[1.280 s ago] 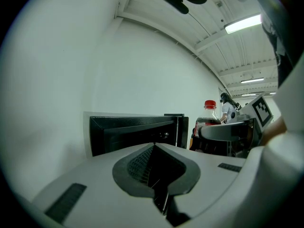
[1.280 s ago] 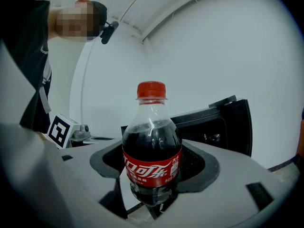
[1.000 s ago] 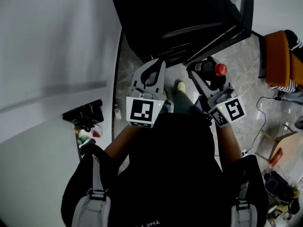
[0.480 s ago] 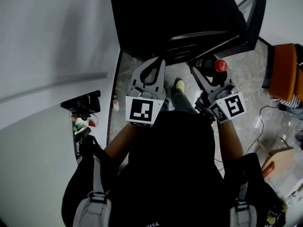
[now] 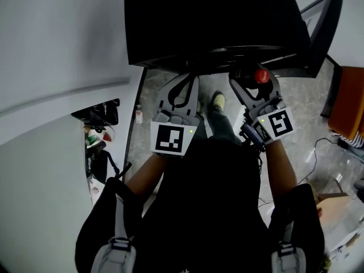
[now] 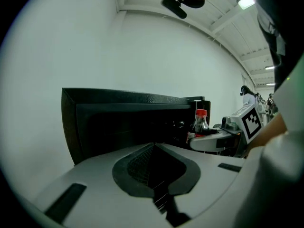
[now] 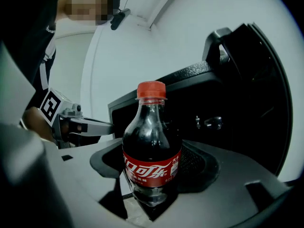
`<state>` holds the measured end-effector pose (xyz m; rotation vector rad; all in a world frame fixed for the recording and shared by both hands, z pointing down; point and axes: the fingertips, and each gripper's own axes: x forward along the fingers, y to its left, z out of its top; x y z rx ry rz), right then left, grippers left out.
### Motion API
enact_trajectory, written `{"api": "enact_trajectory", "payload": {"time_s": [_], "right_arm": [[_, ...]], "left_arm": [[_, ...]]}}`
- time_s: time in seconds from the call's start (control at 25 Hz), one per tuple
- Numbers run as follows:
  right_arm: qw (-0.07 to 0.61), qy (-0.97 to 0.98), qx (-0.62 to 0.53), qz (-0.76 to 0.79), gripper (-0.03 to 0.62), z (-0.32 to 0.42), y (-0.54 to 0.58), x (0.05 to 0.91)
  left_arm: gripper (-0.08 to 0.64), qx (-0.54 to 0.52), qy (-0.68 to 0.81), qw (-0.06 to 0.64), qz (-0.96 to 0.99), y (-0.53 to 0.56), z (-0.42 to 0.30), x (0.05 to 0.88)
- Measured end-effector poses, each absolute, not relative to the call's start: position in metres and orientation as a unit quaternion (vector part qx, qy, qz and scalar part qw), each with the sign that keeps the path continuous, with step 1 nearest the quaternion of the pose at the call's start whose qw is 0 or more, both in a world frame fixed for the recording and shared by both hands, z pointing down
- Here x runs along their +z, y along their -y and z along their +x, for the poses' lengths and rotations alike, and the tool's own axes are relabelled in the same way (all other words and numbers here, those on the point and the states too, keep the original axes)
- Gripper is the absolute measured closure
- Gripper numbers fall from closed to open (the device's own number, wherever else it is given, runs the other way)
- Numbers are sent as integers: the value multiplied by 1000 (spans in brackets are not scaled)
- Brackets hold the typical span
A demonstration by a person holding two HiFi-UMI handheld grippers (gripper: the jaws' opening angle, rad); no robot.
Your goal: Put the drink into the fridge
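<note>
Fridge (image 5: 210, 21) closer than before | right gripper (image 5: 253, 83) clamps upright dark cola bottle (image 7: 152, 141), red cap | left gripper (image 5: 181, 84) closed, empty.

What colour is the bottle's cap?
Red cap on the cola bottle, clearest in the right gripper view.

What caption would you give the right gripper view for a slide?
Right gripper clamps an upright cola bottle, red cap on, in front of a black fridge.
</note>
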<state>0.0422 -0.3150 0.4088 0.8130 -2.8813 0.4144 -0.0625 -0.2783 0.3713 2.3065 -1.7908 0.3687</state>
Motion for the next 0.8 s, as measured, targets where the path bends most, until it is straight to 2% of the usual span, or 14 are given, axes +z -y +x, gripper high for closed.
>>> {"api": "enact_trajectory", "payload": {"time_s": [0.6,0.8], "right_arm": [[101,954,135,248,281,19,348,485],[95,952,129,261,281,5,364,508]], "left_arm": [[546,150,623,124,758,285,-67,426],[546,153,627,138,752,281,-68,444]]}}
